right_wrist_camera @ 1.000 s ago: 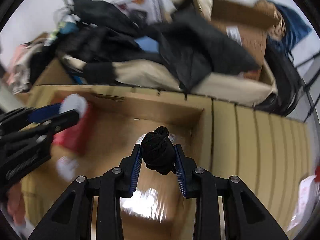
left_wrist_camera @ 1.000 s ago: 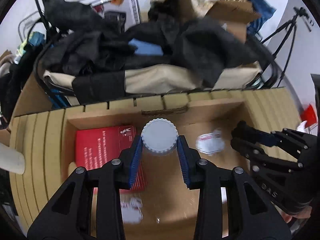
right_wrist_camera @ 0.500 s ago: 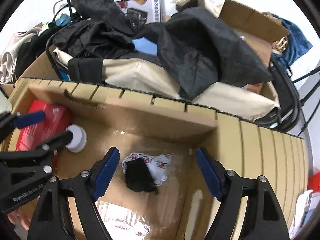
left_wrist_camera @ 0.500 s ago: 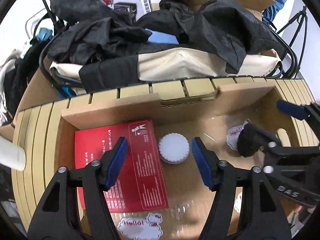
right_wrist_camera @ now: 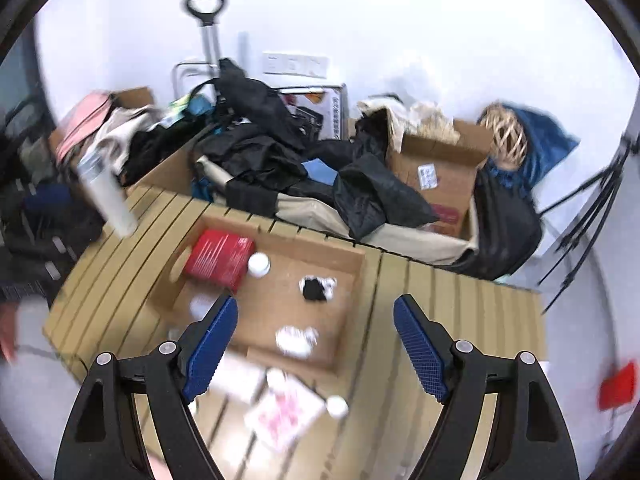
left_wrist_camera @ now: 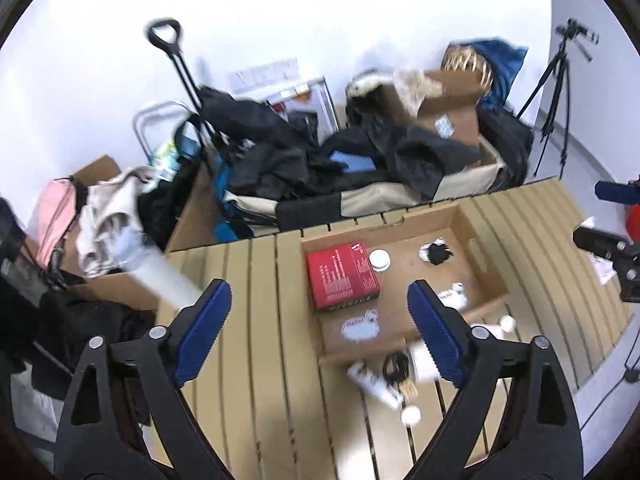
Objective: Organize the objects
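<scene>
- The left tool (left_wrist_camera: 319,332) is nearest in its own view, its blue pads spread wide with nothing between them, held high above the slatted bench (left_wrist_camera: 256,360).
- The right tool (right_wrist_camera: 316,344) is likewise wide open and empty above the same bench (right_wrist_camera: 460,320).
- Just past the left tool, on the bench outside the box, lie a white tube (left_wrist_camera: 374,384), a black coil (left_wrist_camera: 396,366) and a small white ball (left_wrist_camera: 411,415); motion blur hides finer detail.
- Beyond them sits an open cardboard box (left_wrist_camera: 476,248), its floor carrying white stickers (left_wrist_camera: 360,326).
- Inside the box, a red packet (left_wrist_camera: 340,274) lies flat at the left side, and a white cap (left_wrist_camera: 379,259) sits just beside its right edge.
- A black bundle (left_wrist_camera: 438,254) lies in the box to the right of the cap, apart from it, on a white sticker.
- The right view shows the same three: the red packet (right_wrist_camera: 220,256), the white cap (right_wrist_camera: 259,265) and the black bundle (right_wrist_camera: 314,289).
- Behind the bench, dark clothes (left_wrist_camera: 280,152) are heaped over a cart, with a tripod (left_wrist_camera: 556,92) against the wall.
</scene>
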`<state>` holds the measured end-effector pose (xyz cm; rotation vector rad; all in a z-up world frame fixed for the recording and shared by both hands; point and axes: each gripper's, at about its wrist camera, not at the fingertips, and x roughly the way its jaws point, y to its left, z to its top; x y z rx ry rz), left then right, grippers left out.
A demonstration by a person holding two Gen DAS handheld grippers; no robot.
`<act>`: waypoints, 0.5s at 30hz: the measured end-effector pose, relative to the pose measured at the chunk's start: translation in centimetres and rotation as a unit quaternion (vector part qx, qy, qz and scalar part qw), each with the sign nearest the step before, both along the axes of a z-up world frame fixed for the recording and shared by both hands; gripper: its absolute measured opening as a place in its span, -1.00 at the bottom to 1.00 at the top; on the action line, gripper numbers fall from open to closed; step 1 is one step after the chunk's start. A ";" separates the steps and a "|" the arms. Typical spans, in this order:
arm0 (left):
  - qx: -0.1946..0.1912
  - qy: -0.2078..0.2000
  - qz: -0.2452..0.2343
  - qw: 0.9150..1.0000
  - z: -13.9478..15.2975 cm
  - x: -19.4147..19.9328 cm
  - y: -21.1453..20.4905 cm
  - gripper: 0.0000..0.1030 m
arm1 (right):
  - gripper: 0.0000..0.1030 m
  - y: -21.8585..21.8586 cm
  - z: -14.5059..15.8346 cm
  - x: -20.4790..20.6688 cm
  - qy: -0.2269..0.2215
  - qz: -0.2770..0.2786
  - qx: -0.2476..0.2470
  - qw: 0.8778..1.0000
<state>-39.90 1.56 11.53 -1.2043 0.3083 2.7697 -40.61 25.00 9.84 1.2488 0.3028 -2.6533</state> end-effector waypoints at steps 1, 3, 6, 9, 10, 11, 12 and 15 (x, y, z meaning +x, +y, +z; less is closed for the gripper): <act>0.001 0.006 0.004 1.000 1.2 1.7 -0.5 0.73 | 0.62 -0.4 1.1 2.1 0.007 0.011 0.013 1.000; 0.007 0.014 0.008 1.000 3.0 5.1 -1.5 0.73 | 0.62 -0.8 2.3 5.2 0.018 0.025 0.022 0.999; 0.034 0.034 -0.008 0.999 4.6 11.1 -3.0 0.82 | 0.62 -1.2 3.8 11.1 0.032 0.051 0.008 0.998; 0.039 0.050 -0.024 0.998 4.0 17.9 -4.0 0.93 | 0.62 -1.3 4.2 18.3 0.041 0.092 -0.027 0.995; 0.043 0.058 -0.040 0.997 3.3 21.1 -4.2 0.94 | 0.62 -1.1 3.9 21.3 0.052 0.098 -0.042 0.993; 0.048 0.069 -0.053 0.995 2.8 23.2 -4.3 0.95 | 0.62 -0.9 3.4 23.6 0.065 0.097 -0.051 0.992; 0.057 0.091 -0.063 0.992 1.8 26.2 -4.5 1.00 | 0.62 -0.7 2.4 26.0 0.082 0.087 -0.061 0.991; 0.077 0.168 -0.032 0.982 -2.9 33.6 -4.7 1.00 | 0.62 -0.4 -2.9 32.4 0.102 0.031 -0.066 0.992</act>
